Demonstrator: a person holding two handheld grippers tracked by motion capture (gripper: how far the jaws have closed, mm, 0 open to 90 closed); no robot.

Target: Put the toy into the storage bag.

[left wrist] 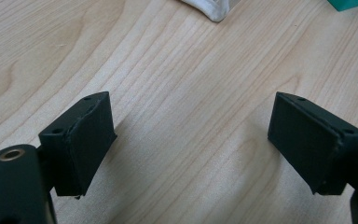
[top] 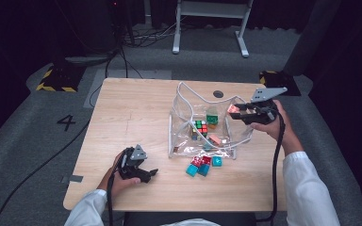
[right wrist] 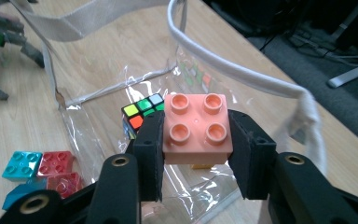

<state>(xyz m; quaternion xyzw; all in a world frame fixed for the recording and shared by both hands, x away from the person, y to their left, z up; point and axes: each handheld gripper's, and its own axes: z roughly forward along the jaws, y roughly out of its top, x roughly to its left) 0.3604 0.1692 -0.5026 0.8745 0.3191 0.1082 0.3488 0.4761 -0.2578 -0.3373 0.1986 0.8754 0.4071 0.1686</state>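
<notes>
A clear plastic bag [top: 184, 136] with white trim stands open in the middle of the table, and its white rim [right wrist: 242, 74] curves past in the right gripper view. Inside lie a puzzle cube [top: 199, 127], a green brick [top: 211, 118] and an orange brick [top: 214, 139]. My right gripper [top: 235, 112] hovers over the bag's right rim, shut on a pink four-stud brick [right wrist: 196, 128] [top: 233, 108]. The puzzle cube [right wrist: 140, 112] lies below it in the bag. My left gripper [top: 152, 173] rests open on the table near the front left, jaws wide apart [left wrist: 191, 144] over bare wood.
Red and teal bricks [top: 203, 164] lie loose on the table in front of the bag, and again at the left of the right gripper view [right wrist: 37, 165]. A round hole [top: 218, 93] sits in the tabletop behind the bag. The wooden table [top: 132, 113] stands on grey carpet.
</notes>
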